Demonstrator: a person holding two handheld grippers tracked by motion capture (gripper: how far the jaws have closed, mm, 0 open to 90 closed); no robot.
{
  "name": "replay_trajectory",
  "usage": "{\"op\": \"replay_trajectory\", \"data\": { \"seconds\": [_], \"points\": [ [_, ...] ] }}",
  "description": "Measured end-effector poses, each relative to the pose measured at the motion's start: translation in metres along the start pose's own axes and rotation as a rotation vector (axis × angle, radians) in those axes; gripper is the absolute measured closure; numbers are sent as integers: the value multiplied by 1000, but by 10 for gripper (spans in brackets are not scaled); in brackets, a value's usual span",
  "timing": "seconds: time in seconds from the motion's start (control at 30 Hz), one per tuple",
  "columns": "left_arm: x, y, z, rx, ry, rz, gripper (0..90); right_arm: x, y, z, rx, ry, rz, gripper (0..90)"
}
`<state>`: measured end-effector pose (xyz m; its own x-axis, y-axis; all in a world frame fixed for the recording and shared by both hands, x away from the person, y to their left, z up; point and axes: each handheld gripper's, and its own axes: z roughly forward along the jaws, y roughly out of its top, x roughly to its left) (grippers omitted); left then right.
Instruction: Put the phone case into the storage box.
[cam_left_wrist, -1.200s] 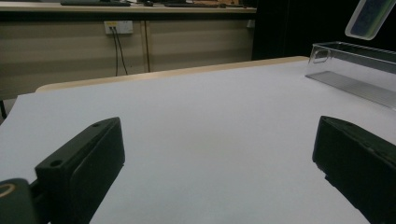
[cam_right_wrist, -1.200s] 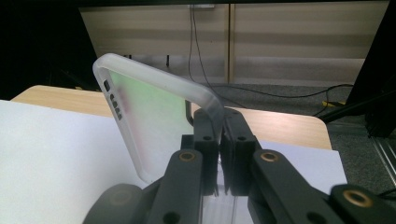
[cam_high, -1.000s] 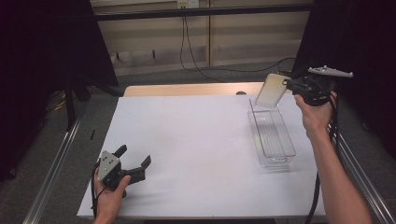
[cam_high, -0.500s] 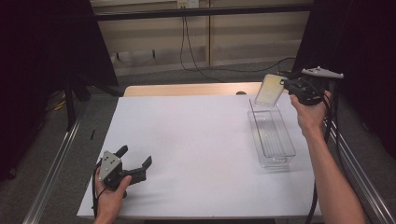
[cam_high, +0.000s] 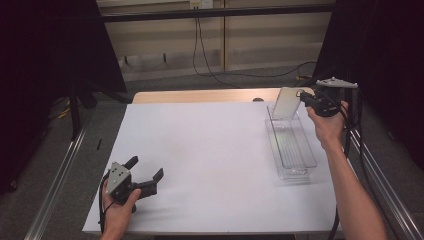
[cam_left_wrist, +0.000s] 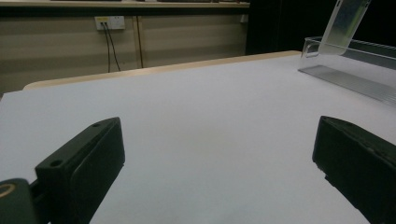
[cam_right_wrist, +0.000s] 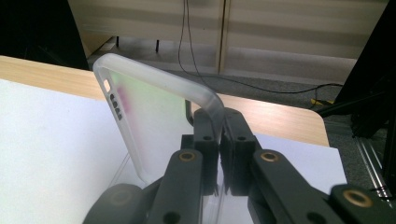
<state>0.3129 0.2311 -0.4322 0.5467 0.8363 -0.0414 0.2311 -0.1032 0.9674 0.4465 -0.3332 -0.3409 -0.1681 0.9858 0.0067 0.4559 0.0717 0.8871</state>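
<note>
One clear phone case (cam_high: 286, 103) is pinched in your right gripper (cam_high: 304, 98) over the clear tray's (cam_high: 292, 150) far end, left gripper (cam_high: 145, 181) gaping idle, so next I'd lower and release.

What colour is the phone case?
Frosted translucent white phone case, clearest in the right gripper view.

Phone case (cam_left_wrist: 348, 21) top cropped
</note>
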Motion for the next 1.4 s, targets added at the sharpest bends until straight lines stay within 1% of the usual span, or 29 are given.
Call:
{"op": "replay_trajectory", "data": {
  "seconds": [0.03,0.07,0.13,0.23,0.27,0.33,0.43,0.5,0.57,0.63,0.73,1.1,1.17,1.2,1.23,1.3,1.4],
  "points": [
    [-1,0,1,-2,-3,-3,25,0,0,1,1,-3,0,858],
    [0,0,0,2,-2,6,25,-1,-1,3,6,-2,-1,858],
    [0,0,1,3,-2,3,25,-1,-2,7,6,-3,-3,858],
    [0,0,0,4,1,1,25,0,-4,11,-2,-17,-7,858],
    [0,0,0,1,5,-2,25,1,-5,13,4,-17,-10,858],
    [0,-1,0,4,-1,-3,25,2,-6,17,14,-20,-22,858],
    [0,-1,0,4,0,-9,24,2,-8,21,19,-22,-16,858],
    [1,-1,0,10,3,-1,25,3,-9,25,26,-25,-27,858],
    [1,-1,1,11,0,-3,25,3,-10,28,36,-20,-29,858],
    [1,-1,1,10,3,-2,25,4,-11,31,39,-29,-34,858],
    [0,-1,1,11,1,4,25,3,-13,35,40,-27,-27,858],
    [1,-1,1,13,2,7,25,3,-15,40,43,-33,-43,859],
    [1,-1,1,13,1,5,25,2,-16,41,45,-47,-50,859],
    [0,-1,1,14,1,2,25,2,-16,41,44,-45,-46,859],
    [1,-1,2,22,0,10,25,1,-16,41,46,-45,-45,859],
    [0,-2,2,24,1,10,25,0,-16,42,48,-41,-44,859],
    [-1,-2,3,25,-4,8,25,-1,-15,43,53,-29,-52,858]
  ]
}}
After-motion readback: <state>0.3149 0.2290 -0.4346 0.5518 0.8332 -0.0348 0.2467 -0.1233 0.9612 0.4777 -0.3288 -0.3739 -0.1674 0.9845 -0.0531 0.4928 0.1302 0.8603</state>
